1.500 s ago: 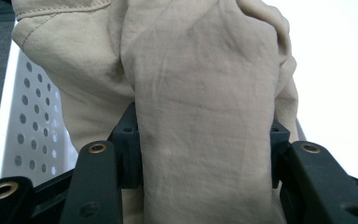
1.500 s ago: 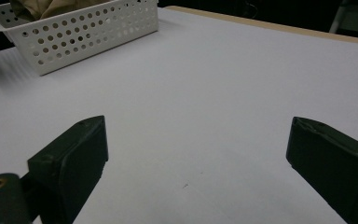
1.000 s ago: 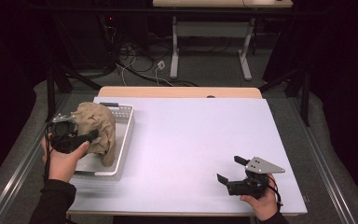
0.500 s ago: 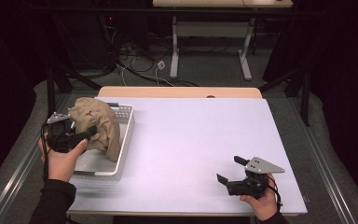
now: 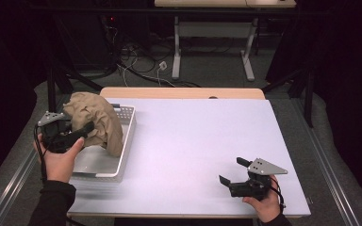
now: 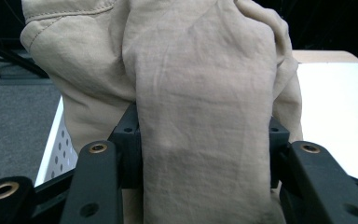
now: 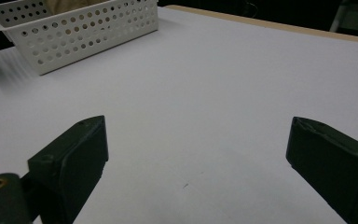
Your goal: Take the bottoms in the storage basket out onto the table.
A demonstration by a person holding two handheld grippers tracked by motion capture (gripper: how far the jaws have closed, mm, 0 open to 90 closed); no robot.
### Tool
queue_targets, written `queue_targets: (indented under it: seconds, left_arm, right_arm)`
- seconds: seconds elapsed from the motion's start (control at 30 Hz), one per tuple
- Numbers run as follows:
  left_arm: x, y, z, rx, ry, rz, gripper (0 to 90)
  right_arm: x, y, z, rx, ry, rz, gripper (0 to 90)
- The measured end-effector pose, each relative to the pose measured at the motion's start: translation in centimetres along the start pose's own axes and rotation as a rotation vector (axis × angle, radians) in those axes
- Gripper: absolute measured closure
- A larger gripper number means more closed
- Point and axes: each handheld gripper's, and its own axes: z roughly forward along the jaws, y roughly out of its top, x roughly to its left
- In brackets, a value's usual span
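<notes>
Over the white basket [image 5: 104, 165] a tan cloth [image 5: 96, 120] was pinched by the left hand-held gripper [image 5: 78, 133]. It should be lifted slowly and held tight. The right hand-held gripper [image 5: 231, 172] was spread.

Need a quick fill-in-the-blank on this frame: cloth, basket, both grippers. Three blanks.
1. The left gripper is shut on the beige ____.
2. The beige garment hangs above the white perforated ____.
3. The right gripper hovers over the white table with its jaws ____ and nothing between them.

Missing words: garment; basket; open
</notes>
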Motion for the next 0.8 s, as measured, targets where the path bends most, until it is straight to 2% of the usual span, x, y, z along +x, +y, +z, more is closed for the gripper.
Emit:
queue_targets:
  seconds: [0.2,0.8]
  left_arm:
    - [0.0,0.0,-0.4,-0.041,0.001,-0.002,49.5]
    - [-0.4,0.5,-1.2,-0.085,0.016,0.015,56.6]
  right_arm:
    - [0.0,0.0,0.0,-0.001,-0.001,-0.001,5.4]
    - [0.0,0.0,0.0,0.000,-0.001,-0.002,5.6]
